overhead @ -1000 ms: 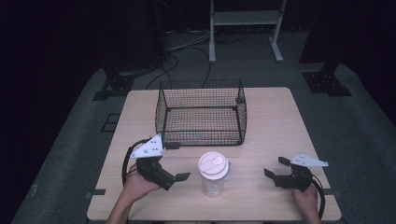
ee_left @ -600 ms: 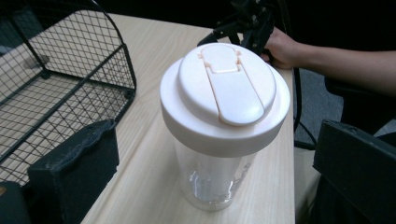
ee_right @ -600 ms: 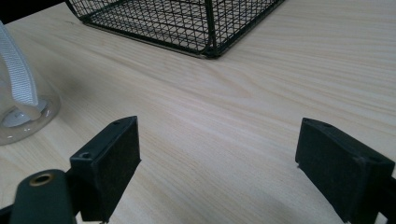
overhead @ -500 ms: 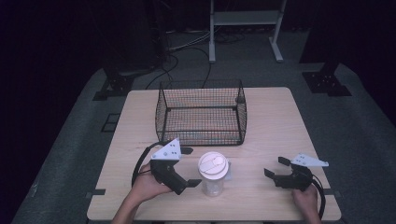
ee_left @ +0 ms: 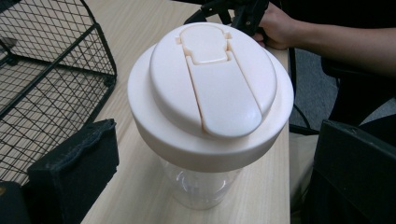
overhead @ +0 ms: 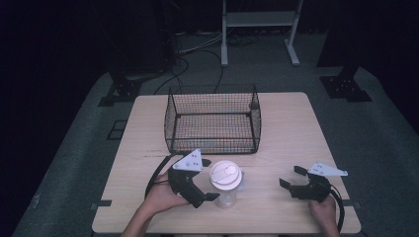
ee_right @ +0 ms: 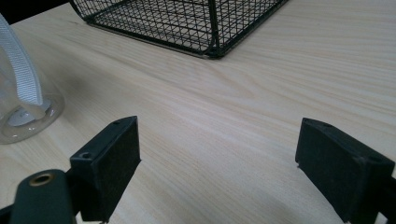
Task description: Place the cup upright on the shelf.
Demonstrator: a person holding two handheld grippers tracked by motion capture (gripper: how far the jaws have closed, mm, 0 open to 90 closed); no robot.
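Clear plastic forms the body of a bottle with a cream flip lid, standing upright near the front edge of a wooden table, just in front of a black wire basket. The left gripper sits beside the bottle, jaws spread on either side of it and not yet touching. The right gripper rests well apart to the right, jaws spread over bare wood.

The step in hand looks like grasping the bottle. To do it well, the jaws should probably drop below the wide lid and close on the clear body, level and centred, so the bottle neither tips nor slips out.

The left gripper view shows the lid's hinged flap closed and the body narrower than the lid, detail that the high view blurs. The right gripper view shows a white ribbed strap hanging down the bottle's side and its round base flat on the wood. The high view alone gives the whole layout: basket behind, bottle in the middle, grippers on either flank.
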